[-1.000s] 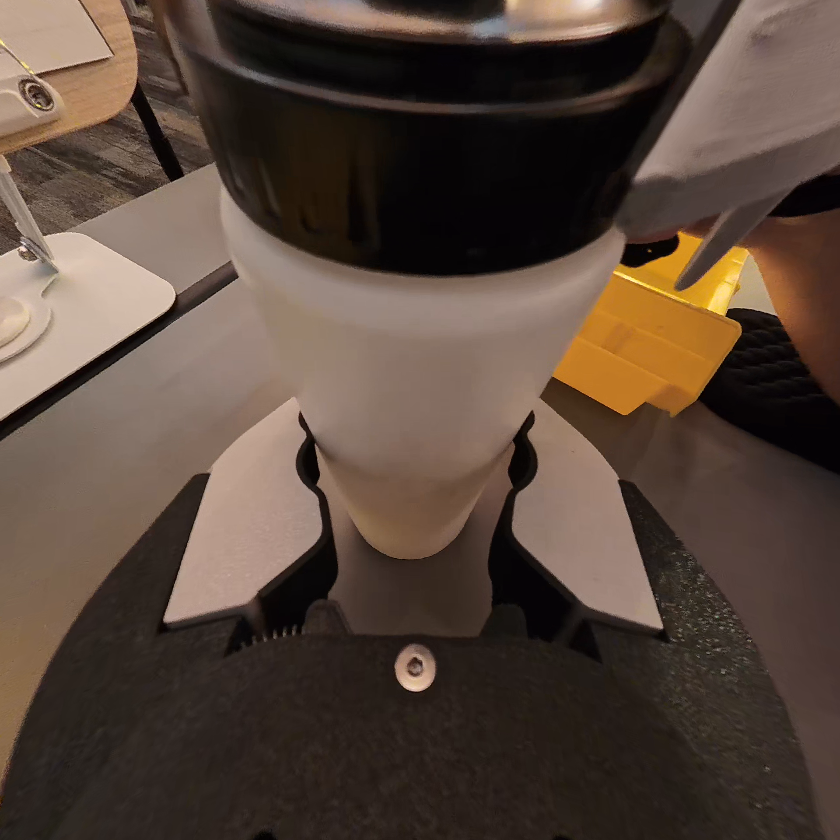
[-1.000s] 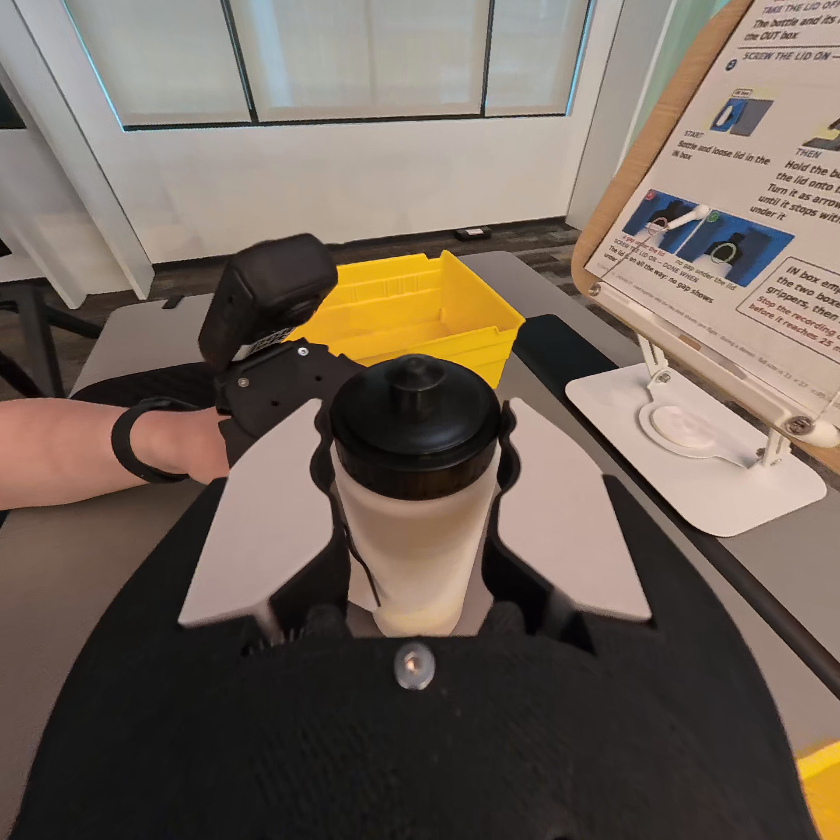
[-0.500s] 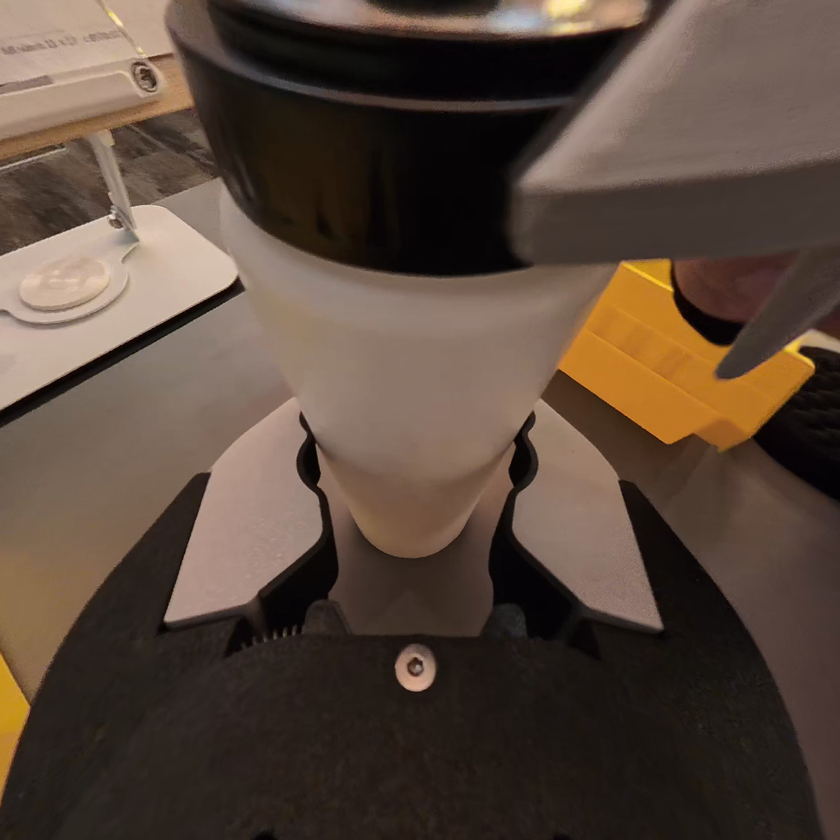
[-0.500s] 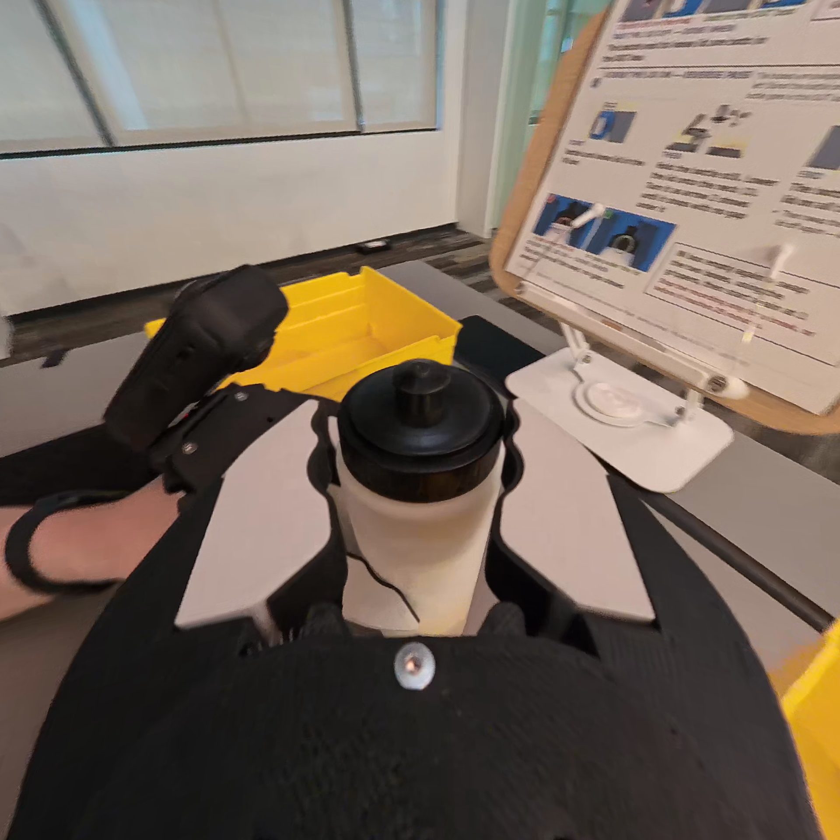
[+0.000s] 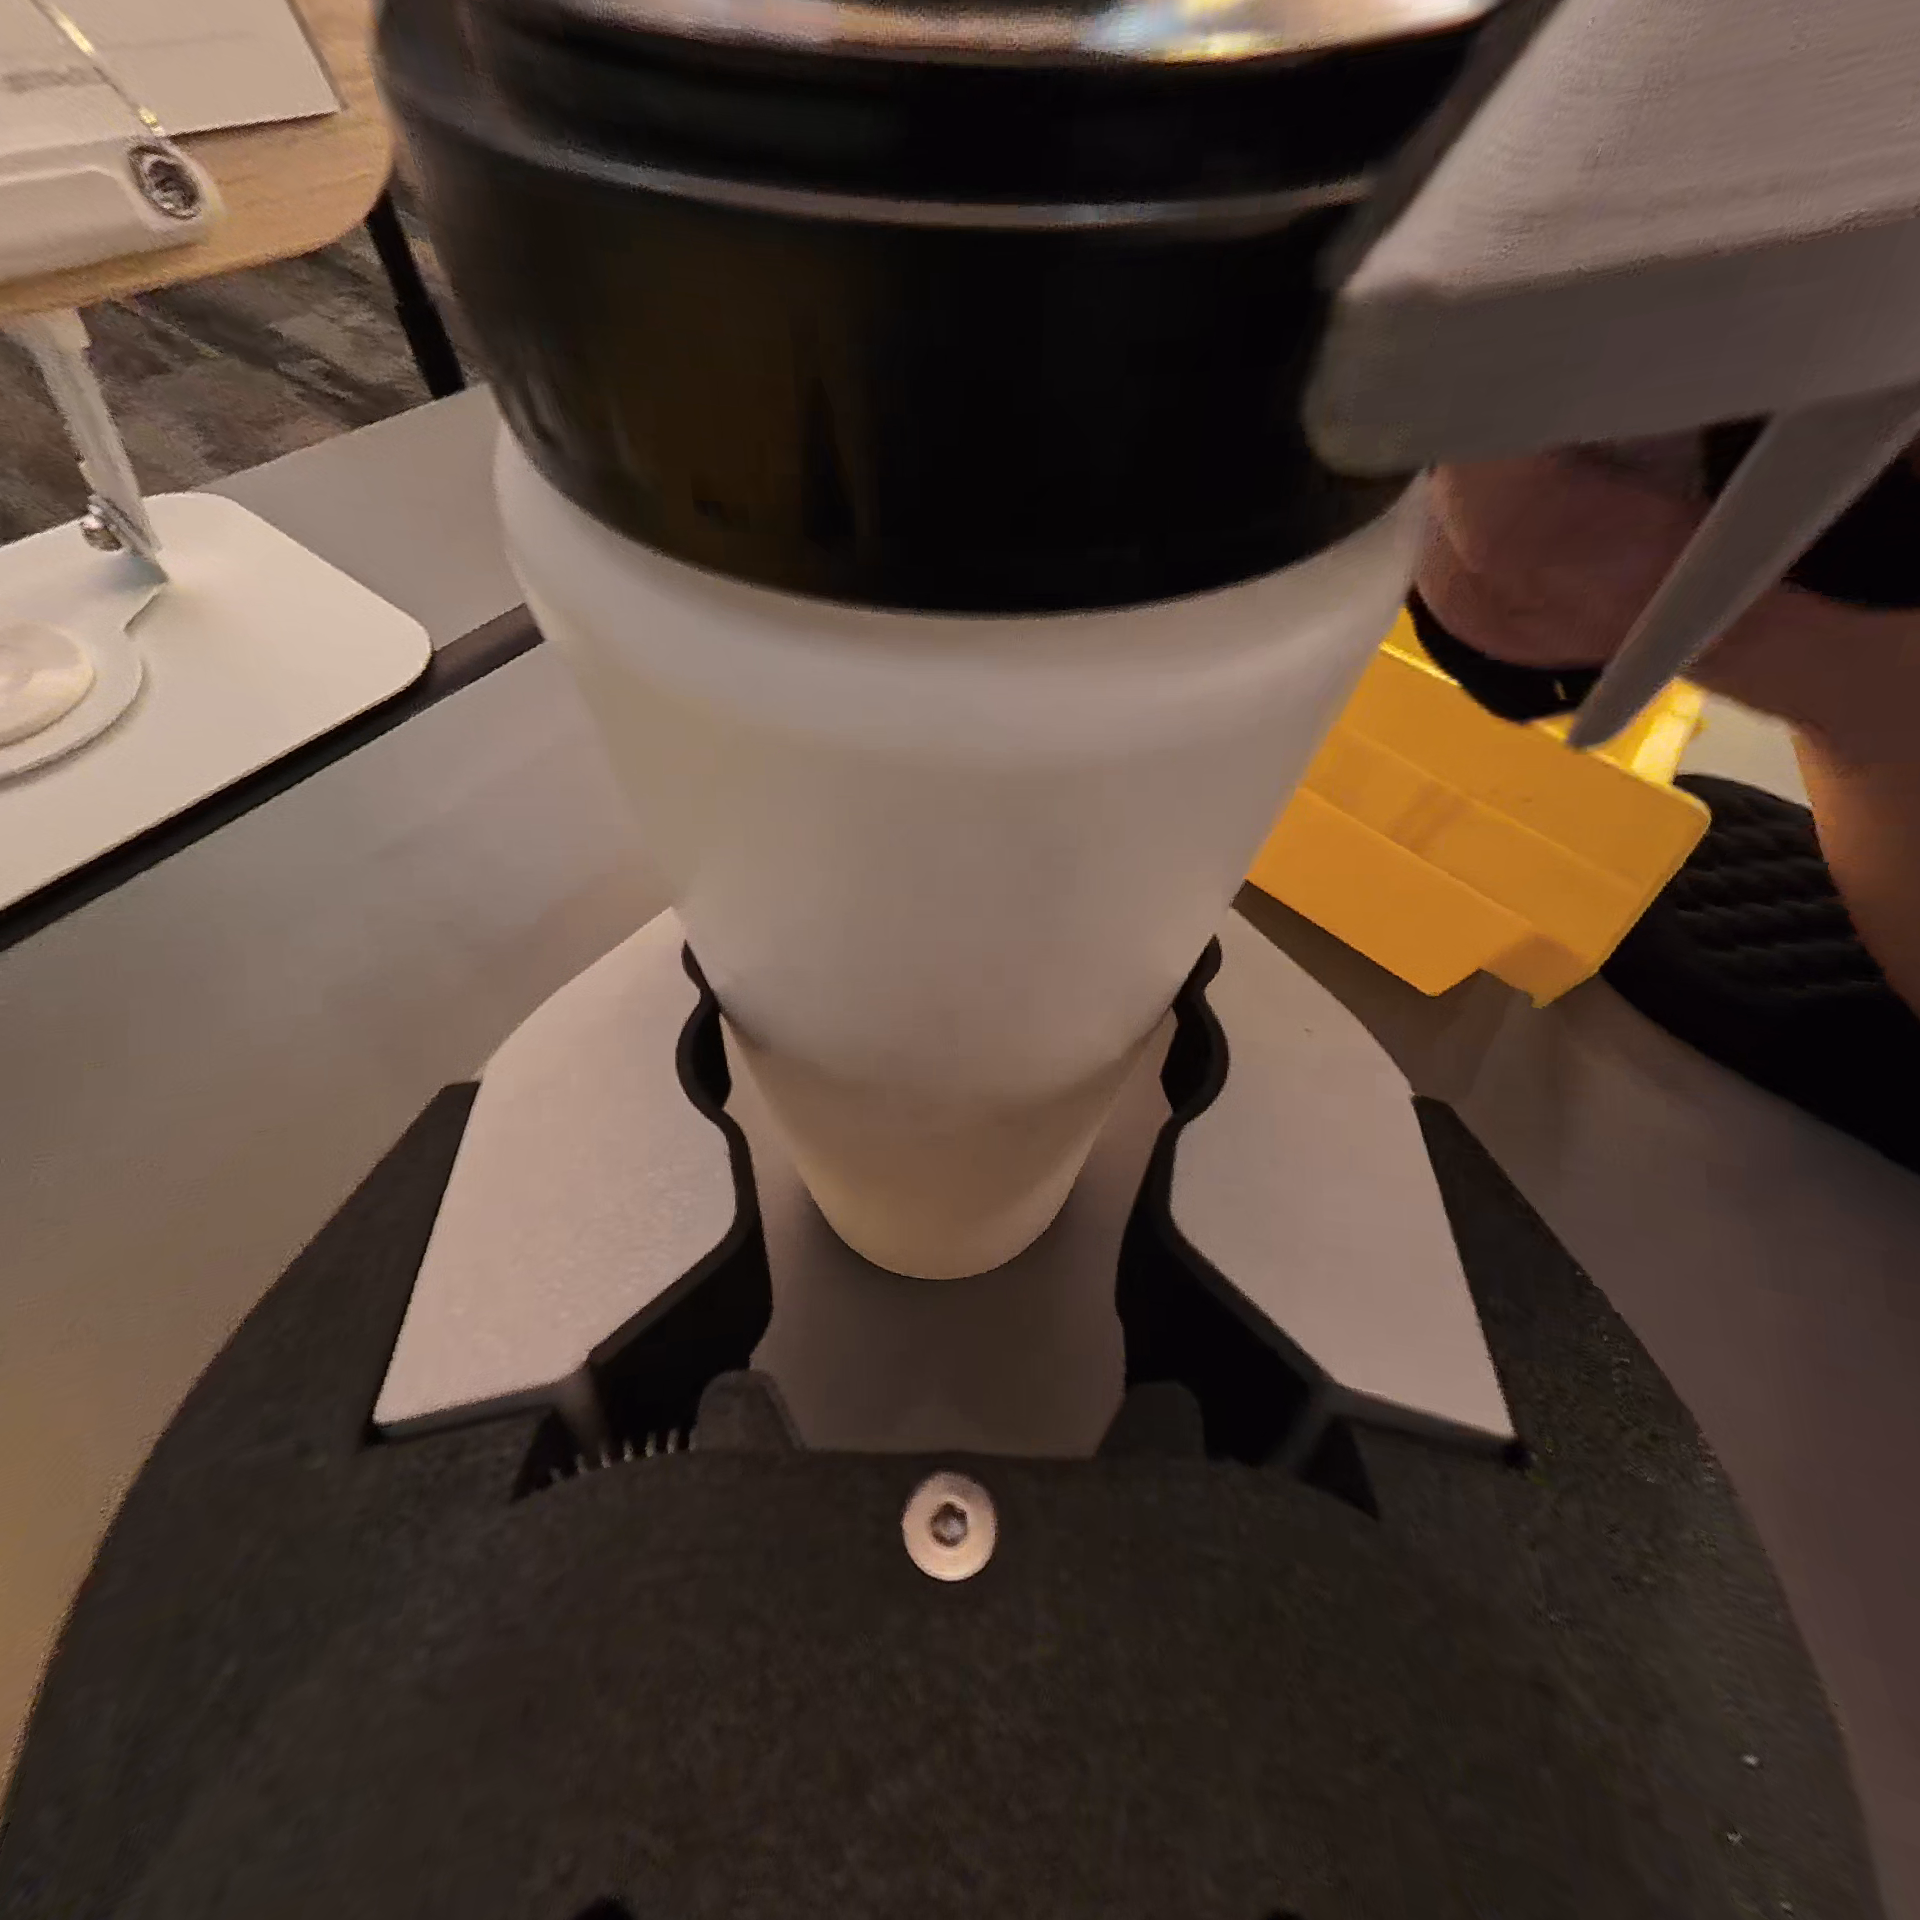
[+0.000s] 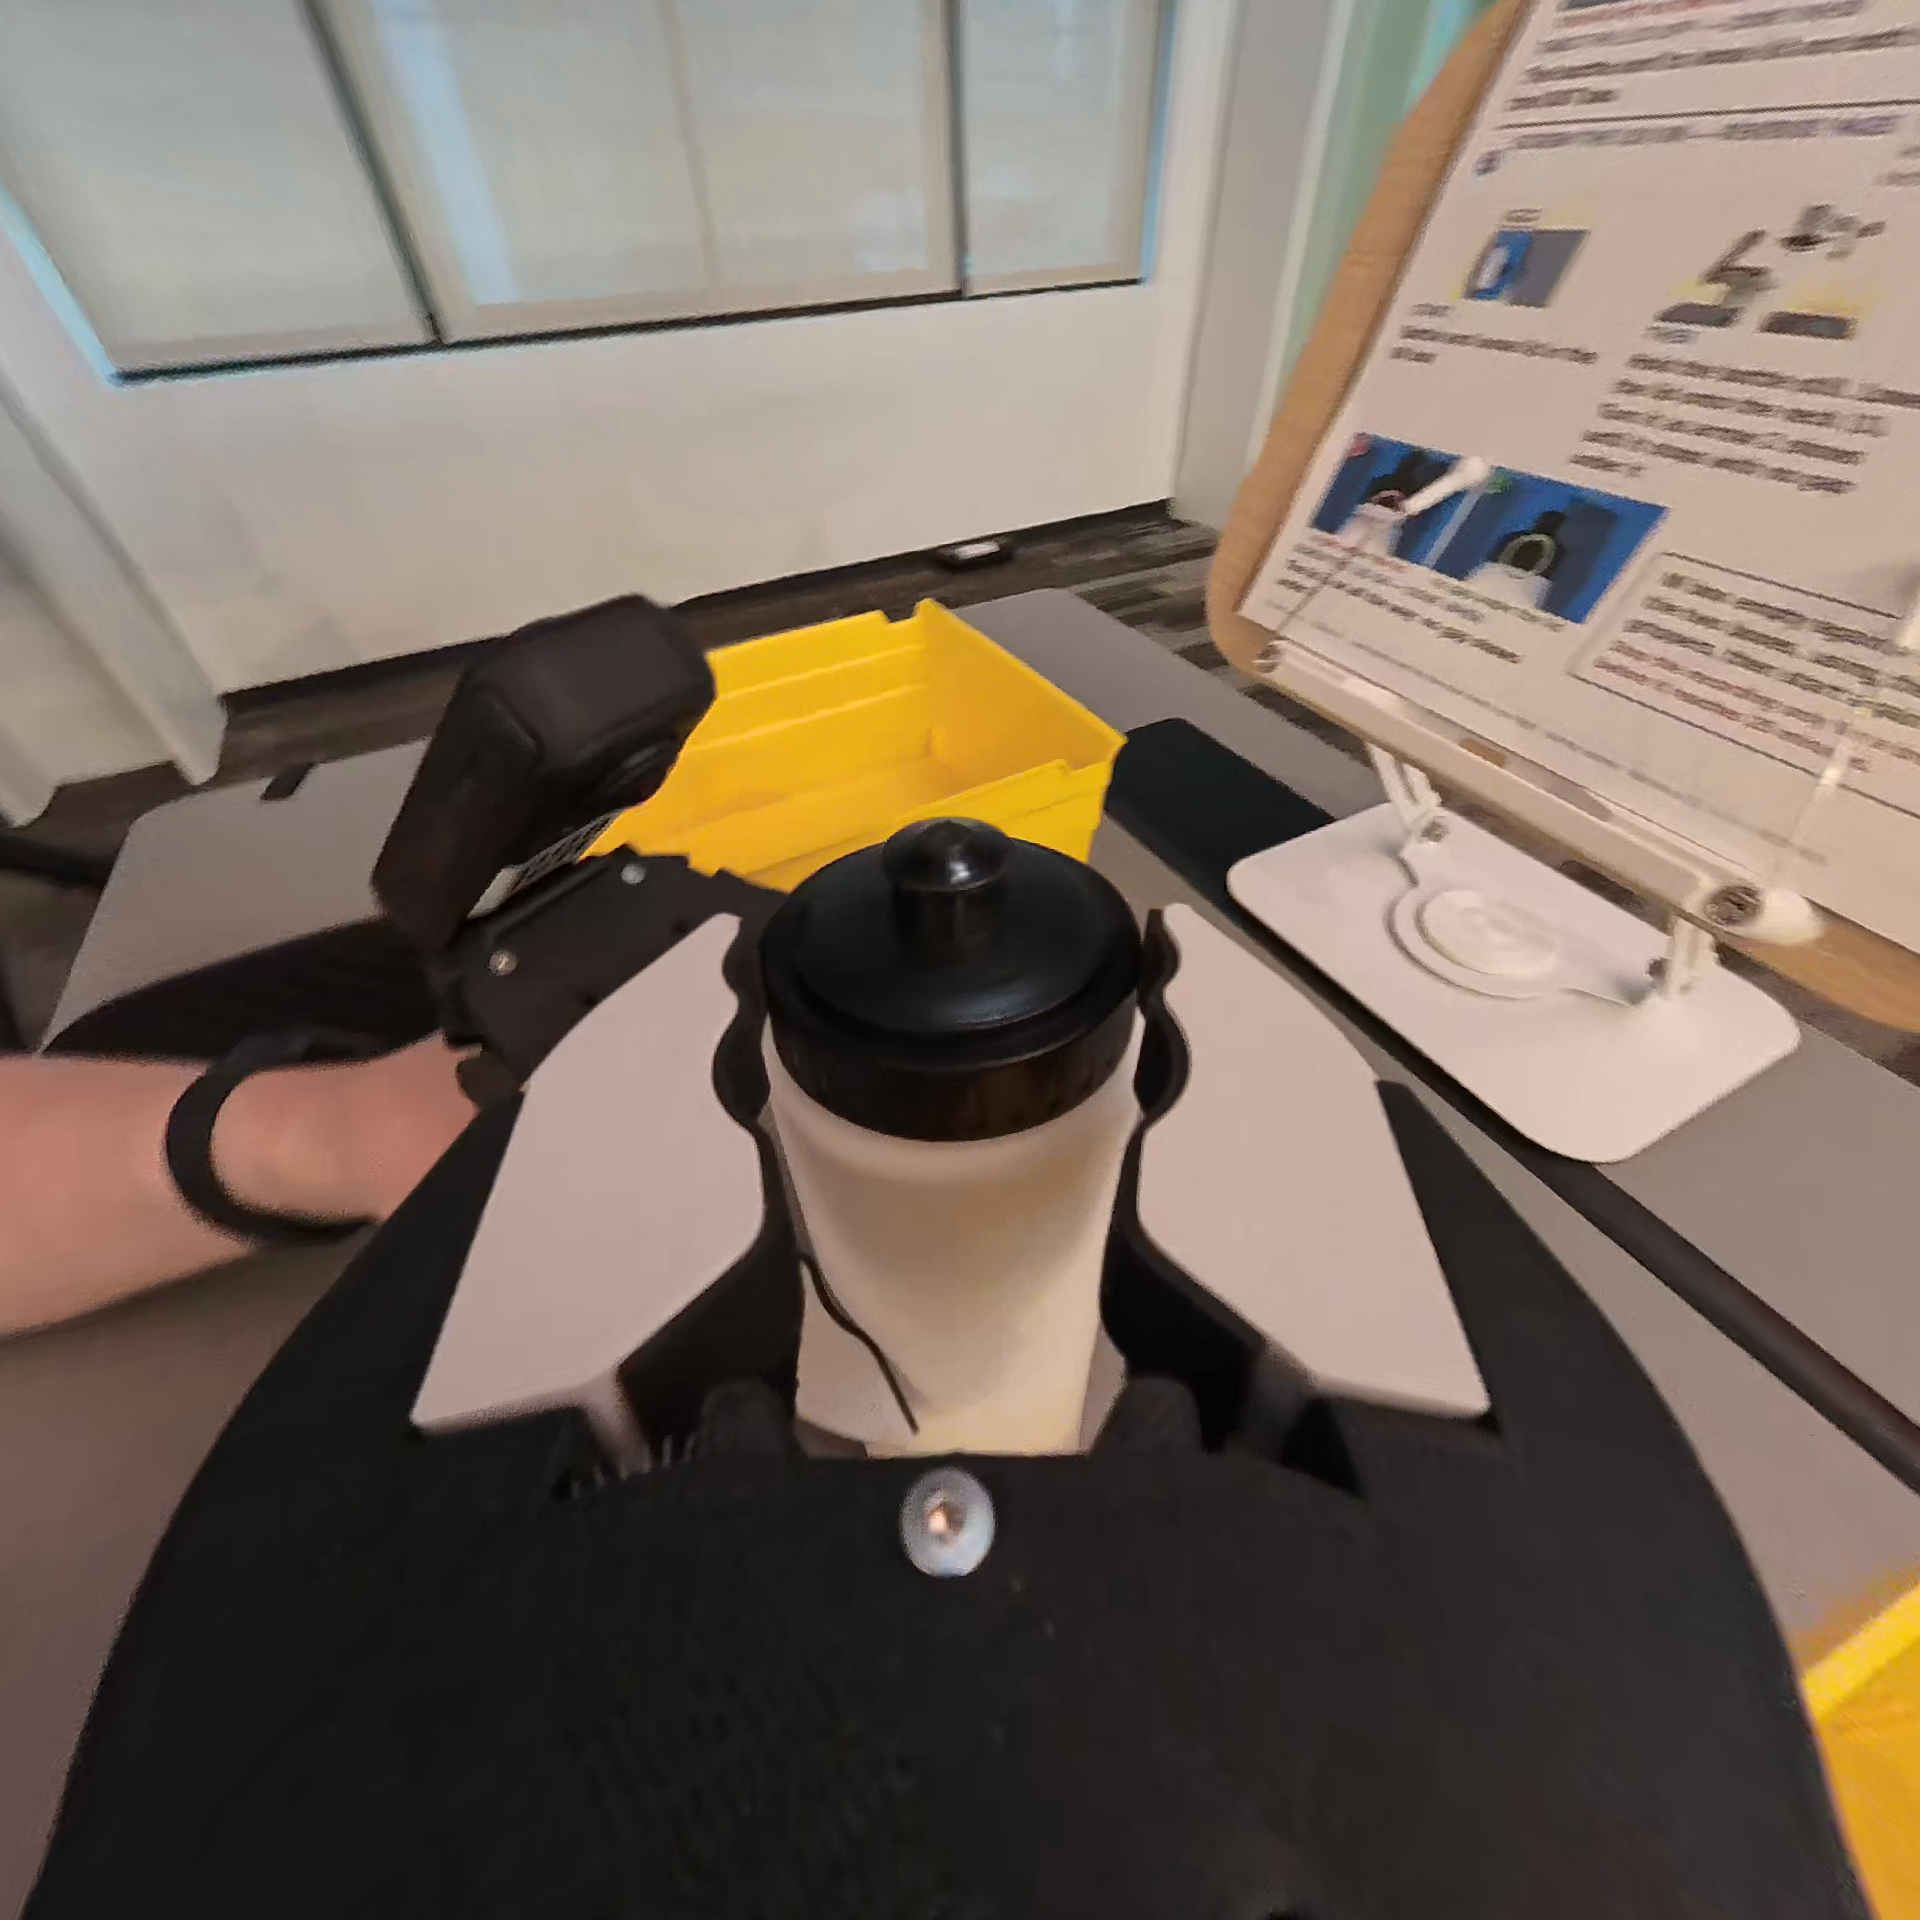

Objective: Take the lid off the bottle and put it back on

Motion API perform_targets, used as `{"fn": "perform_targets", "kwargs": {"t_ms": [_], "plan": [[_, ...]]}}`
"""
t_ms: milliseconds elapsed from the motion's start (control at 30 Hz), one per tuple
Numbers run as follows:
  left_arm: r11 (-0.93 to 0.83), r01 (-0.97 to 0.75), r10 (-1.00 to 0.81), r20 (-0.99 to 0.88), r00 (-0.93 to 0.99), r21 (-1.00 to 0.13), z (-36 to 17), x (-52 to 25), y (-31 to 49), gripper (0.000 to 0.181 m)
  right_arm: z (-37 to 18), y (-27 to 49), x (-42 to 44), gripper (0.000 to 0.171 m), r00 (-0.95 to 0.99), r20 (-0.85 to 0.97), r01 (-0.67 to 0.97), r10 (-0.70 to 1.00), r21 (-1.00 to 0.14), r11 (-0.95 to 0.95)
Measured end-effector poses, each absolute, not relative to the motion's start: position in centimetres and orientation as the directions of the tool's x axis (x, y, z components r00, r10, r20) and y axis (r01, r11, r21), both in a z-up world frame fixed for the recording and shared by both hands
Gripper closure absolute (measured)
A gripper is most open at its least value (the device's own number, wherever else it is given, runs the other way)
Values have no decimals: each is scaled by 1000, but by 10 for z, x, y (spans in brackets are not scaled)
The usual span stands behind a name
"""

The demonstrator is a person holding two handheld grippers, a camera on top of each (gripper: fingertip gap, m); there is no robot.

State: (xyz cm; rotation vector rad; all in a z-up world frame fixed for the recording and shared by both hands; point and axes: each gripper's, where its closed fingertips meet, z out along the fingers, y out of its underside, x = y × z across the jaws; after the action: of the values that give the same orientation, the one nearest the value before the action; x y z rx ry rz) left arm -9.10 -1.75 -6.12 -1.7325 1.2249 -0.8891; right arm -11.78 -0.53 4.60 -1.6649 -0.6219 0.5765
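Observation:
A white bottle with a black lid stands upright on the grey table. My left gripper is shut on the bottle's lower body. My right gripper is shut on the black lid, one finger on each side, and the white bottle shows below it. The lid sits on the bottle's neck. One grey finger of the right gripper shows at the top right of the left wrist view. The left gripper's black body and the hand holding it show in the right wrist view.
A yellow bin stands behind the bottle and also shows in the left wrist view. An instruction board on a white stand is at the right. A second yellow bin's edge is near right. A black mat lies beside the bin.
My right gripper swung around the lid one way, then back, with the lid still on the bottle. The left gripper kept its grip and shifted slightly with the bottle.

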Motion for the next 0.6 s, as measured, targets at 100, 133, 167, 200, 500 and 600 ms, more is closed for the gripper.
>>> {"fn": "perform_targets", "kwargs": {"t_ms": [100, 133, 167, 200, 500, 600], "plan": [[-208, -372, -936, 74, 344, -905, -62, -93, -13, 97, 47, -1, -120, 101, 842, 14, 92, 539, -989, -117], [-205, -372, -929, 61, 364, -905, -62, -94, -11, 97, 46, -1, -120, 100, 869, 34, 103, 494, -988, -113], [-207, -366, -924, 58, 378, -907, -62, -94, -11, 97, 47, -2, -119, 100, 889, 52, 111, 454, -988, -104], [-208, -362, -919, 55, 390, -909, -62, -94, -11, 97, 47, -2, -119, 101, 898, 56, 109, 436, -989, -99], [-141, -414, -970, 42, 239, -899, -63, -92, -19, 98, 37, -12, -121, 91, 696, 41, 227, 717, -960, -166], [-113, -424, -981, 33, 192, -898, -64, -90, -25, 97, 38, -14, -117, 98, 652, 63, 238, 756, -963, -125]]}}
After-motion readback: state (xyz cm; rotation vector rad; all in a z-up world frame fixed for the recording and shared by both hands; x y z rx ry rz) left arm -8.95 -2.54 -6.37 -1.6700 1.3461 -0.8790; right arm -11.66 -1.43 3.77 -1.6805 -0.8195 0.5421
